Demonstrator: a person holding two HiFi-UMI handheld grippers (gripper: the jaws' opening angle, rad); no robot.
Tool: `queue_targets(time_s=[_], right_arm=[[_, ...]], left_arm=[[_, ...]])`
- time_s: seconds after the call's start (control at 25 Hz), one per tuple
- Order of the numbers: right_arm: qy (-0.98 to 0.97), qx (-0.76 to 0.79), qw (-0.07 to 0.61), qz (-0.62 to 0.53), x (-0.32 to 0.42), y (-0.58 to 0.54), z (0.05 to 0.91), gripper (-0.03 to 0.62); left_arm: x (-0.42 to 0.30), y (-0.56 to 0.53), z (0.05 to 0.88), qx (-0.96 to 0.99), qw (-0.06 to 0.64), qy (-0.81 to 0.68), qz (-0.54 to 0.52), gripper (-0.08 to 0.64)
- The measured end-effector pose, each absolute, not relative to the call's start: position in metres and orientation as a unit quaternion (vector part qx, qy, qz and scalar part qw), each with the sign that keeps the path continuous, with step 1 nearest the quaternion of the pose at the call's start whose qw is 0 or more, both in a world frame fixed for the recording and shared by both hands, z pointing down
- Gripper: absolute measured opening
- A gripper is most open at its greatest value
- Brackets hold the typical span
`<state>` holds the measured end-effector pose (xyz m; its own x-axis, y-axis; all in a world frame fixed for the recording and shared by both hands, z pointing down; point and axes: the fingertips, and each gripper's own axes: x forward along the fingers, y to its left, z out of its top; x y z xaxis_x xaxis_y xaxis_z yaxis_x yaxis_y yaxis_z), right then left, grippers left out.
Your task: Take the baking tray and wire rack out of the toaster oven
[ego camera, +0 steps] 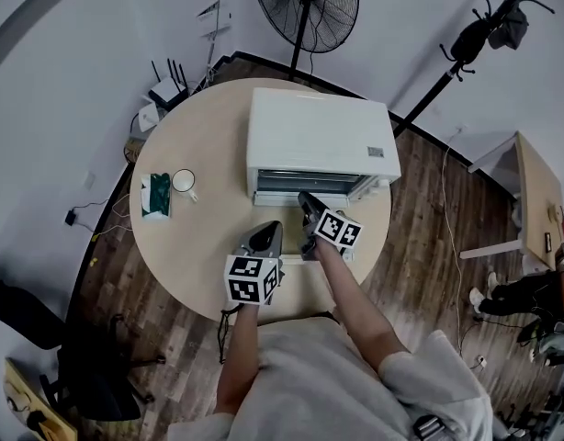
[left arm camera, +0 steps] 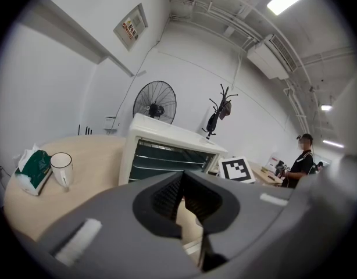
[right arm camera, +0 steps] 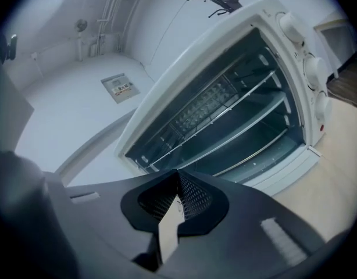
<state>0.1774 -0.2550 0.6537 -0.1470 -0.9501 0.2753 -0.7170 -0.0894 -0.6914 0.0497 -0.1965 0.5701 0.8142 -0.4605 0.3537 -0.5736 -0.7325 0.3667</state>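
I'm keeping left tool point(ego camera: 267, 230) and right tool point(ego camera: 306, 200) pressed together, empty, facing open toaster oven point(ego camera: 319, 141). Judging wire rack point(right arm camera: 242, 96) stiff, light, slippery; planning on pinching front bar.

The white box-shaped toaster oven point(ego camera: 319, 136) stands on the round light-wood bench point(ego camera: 199, 127), right of centre and toward the far edge, with its opening facing the near edge. The metal wire rack point(right arm camera: 225, 112) sits inside the oven cavity. The white ceramic mug point(ego camera: 184, 181) stands left of the oven. The green soft tissue pack point(ego camera: 156, 195) lies just beside the mug, nearer the left edge. The left hand-held gripper point(ego camera: 264, 232) and right hand-held gripper point(ego camera: 305, 198) are between the oven and the near edge, with the right one closer to the opening. The black pedestal fan point(ego camera: 305, 3) stands on the floor behind the far edge. The black coat stand point(ego camera: 466, 44) stands behind and to the right.
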Motion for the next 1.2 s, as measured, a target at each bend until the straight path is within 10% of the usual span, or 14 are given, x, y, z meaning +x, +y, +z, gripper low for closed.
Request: queue_targets(time_s=[1.2], right_arm=[[0.474, -0.582, 0.488, -0.445, 0.249, -0.293, 0.694, 0.092]], left_arm=[[0.031, -0.217, 0.590, 0.916, 0.261, -0.276, 0.128, 0.057]])
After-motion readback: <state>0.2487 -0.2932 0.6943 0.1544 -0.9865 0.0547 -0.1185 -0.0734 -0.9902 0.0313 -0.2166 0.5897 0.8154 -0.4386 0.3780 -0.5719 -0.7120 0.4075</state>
